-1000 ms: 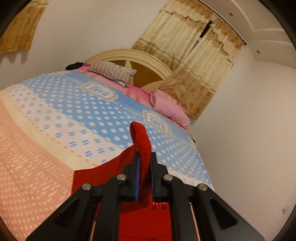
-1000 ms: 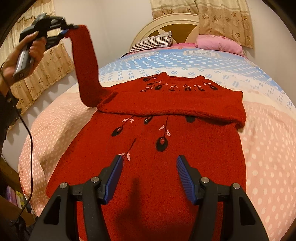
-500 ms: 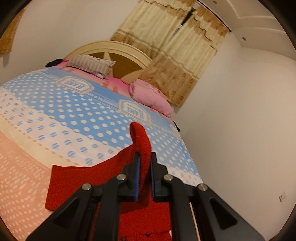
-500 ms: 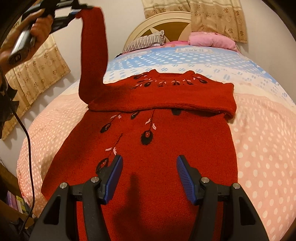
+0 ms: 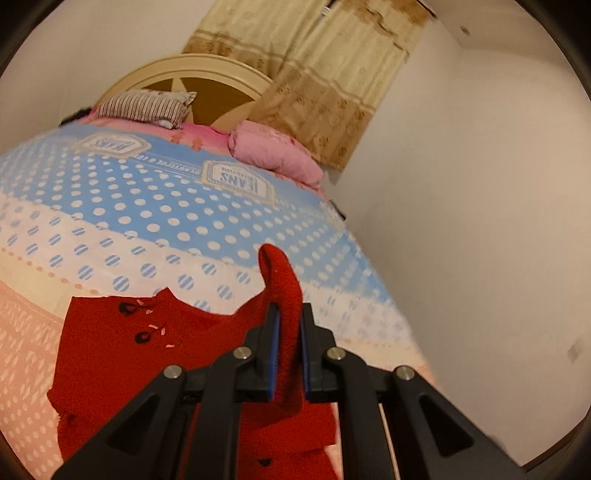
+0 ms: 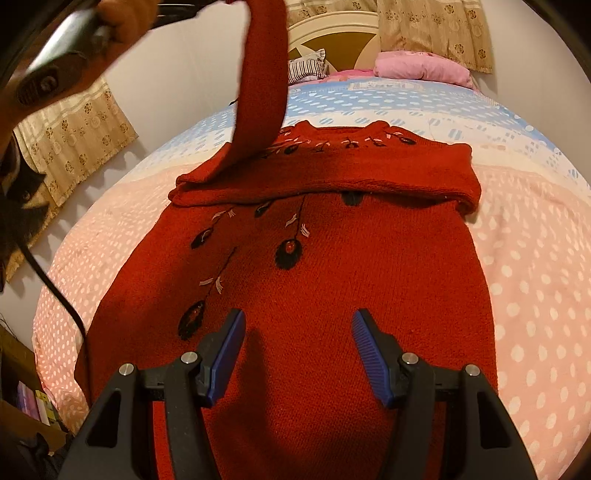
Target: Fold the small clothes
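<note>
A red knitted sweater [image 6: 332, 280] with black flower embroidery lies flat on the bed, one sleeve folded across its chest. The other sleeve [image 6: 264, 74] is lifted high above the sweater's left shoulder. My left gripper [image 5: 287, 325] is shut on that sleeve's cuff [image 5: 282, 288], which sticks up past the pads. In the right wrist view a hand [image 6: 122, 14] at the top left carries this gripper; its fingertips are cut off by the frame's top edge. My right gripper [image 6: 298, 354] stands open low over the sweater's lower body, nothing between its fingers.
The bed [image 6: 535, 258] has a pink and blue dotted cover. A striped pillow [image 5: 147, 107] and a pink pillow [image 5: 277, 155] lie by the headboard [image 5: 207, 74]. Curtains [image 5: 314, 74] hang behind. A wall [image 5: 480, 221] runs along the bed's right side; a cable [image 6: 55, 295] hangs at left.
The left gripper has carried the lifted sleeve to the right, over the sweater's chest. More of the sweater's neckline now shows in the left wrist view. The right gripper has hardly moved.
</note>
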The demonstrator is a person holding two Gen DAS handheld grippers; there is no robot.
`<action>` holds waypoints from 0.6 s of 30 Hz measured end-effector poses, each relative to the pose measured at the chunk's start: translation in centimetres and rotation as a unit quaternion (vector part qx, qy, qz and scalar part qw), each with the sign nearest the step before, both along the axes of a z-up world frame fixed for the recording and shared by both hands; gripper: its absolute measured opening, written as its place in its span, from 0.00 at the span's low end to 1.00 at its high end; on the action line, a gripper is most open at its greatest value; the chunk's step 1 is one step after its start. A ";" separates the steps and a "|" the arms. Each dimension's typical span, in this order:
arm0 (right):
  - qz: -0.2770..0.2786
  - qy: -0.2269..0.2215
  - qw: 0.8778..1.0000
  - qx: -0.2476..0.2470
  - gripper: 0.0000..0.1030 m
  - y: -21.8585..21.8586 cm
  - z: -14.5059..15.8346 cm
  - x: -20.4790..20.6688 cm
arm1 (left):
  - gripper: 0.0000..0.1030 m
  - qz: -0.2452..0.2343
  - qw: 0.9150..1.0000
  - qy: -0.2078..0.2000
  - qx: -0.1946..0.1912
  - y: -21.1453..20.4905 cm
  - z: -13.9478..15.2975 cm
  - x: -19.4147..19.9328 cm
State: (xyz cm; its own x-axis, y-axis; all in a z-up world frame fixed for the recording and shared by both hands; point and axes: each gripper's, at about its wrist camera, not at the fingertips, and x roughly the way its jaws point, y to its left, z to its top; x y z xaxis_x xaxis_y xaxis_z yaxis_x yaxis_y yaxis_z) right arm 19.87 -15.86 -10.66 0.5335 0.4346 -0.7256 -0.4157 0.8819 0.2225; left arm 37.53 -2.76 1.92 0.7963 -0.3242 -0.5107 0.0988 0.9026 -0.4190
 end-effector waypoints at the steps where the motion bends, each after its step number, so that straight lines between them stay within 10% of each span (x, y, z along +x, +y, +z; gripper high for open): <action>1: 0.000 -0.001 1.000 0.000 0.62 0.0 0.0 0.0 | 0.16 0.000 1.000 0.005 0.015 -0.8 -0.6 0.2; 7: 0.001 -0.016 1.000 -0.003 0.65 0.3 -0.3 -0.5 | 0.41 -0.020 0.989 0.052 0.134 -3.3 -6.4 -0.4; 13: 0.003 -0.018 1.000 0.007 0.66 0.0 -0.4 -0.6 | 0.69 -0.010 0.980 0.010 0.197 2.5 -7.9 -6.7; 18: 0.006 -0.006 1.000 0.020 0.66 -0.6 0.6 -0.3 | 0.71 0.048 0.966 0.034 0.253 8.9 -10.7 -9.2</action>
State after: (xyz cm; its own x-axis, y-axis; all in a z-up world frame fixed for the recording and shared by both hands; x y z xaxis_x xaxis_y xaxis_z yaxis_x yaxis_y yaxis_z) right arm 19.57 -16.45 -10.06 0.5372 0.4697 -0.7006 -0.4294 0.8672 0.2522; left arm 28.33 6.15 -8.80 0.7695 0.0537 -0.6363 -0.0078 0.9972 0.0747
